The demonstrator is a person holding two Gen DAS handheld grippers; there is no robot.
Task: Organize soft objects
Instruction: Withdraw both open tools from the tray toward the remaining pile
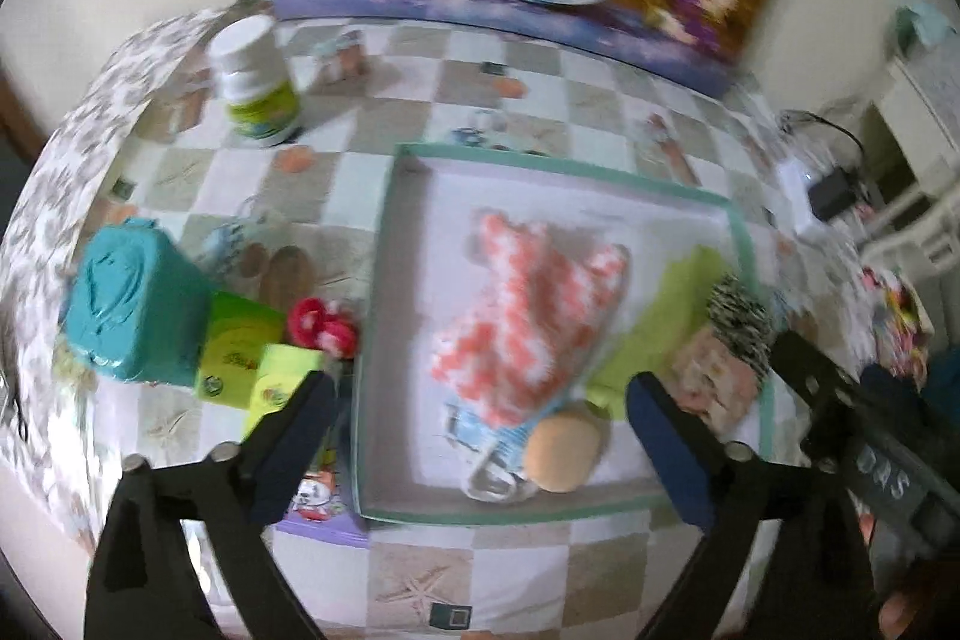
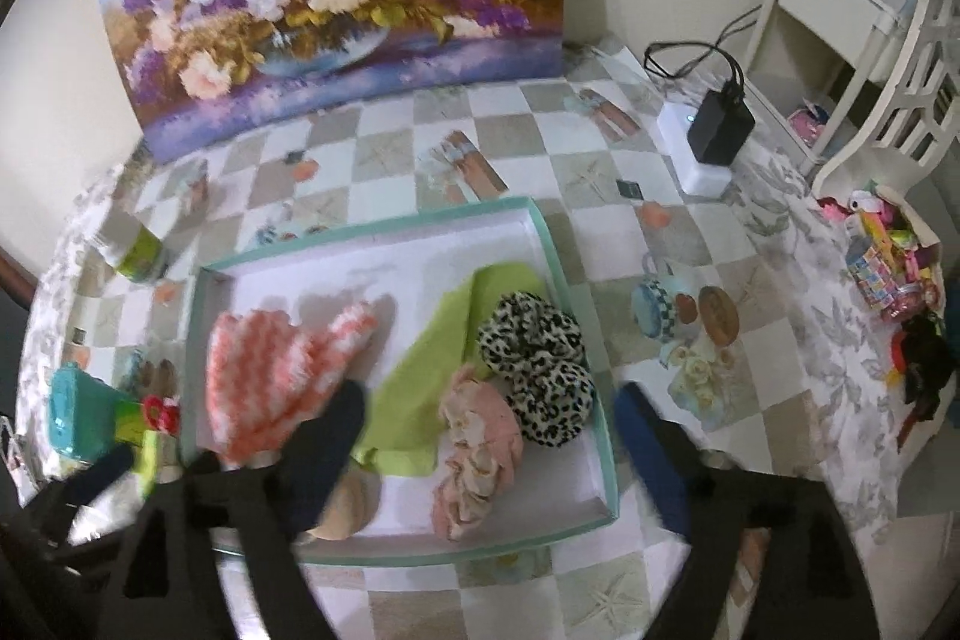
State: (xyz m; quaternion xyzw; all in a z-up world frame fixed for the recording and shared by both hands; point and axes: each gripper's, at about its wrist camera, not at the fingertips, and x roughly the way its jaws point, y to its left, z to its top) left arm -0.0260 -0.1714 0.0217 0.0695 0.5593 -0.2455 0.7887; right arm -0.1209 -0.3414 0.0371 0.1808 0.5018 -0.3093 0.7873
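We see the soft things lying inside the shallow teal-rimmed box [image 2: 573, 280] on the checkered tabletop [image 2: 600, 148]: coral-and-white knit piece [image 2: 270, 364], green cloth [image 2: 420, 358], leopard scrunchie [image 2: 534, 364], pink scrunchie [image 2: 480, 448] and beige puff [image 1: 561, 451]. Our left gripper [image 1: 480, 418] and right gripper [image 2: 486, 436] hover above the box, fingers spread wide, holding nothing. A teal container [image 1: 132, 298] stands just left of the box.

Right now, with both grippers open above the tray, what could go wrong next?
1. The small red and white soft item lies outside the shallow teal-rimmed tray, wedged beside green cartons; reaching for it may knock them.
2. The leopard-print scrunchie and pink ruffled scrunchie touch; one grab might lift both.
3. The left gripper and right gripper hang close together and could collide.
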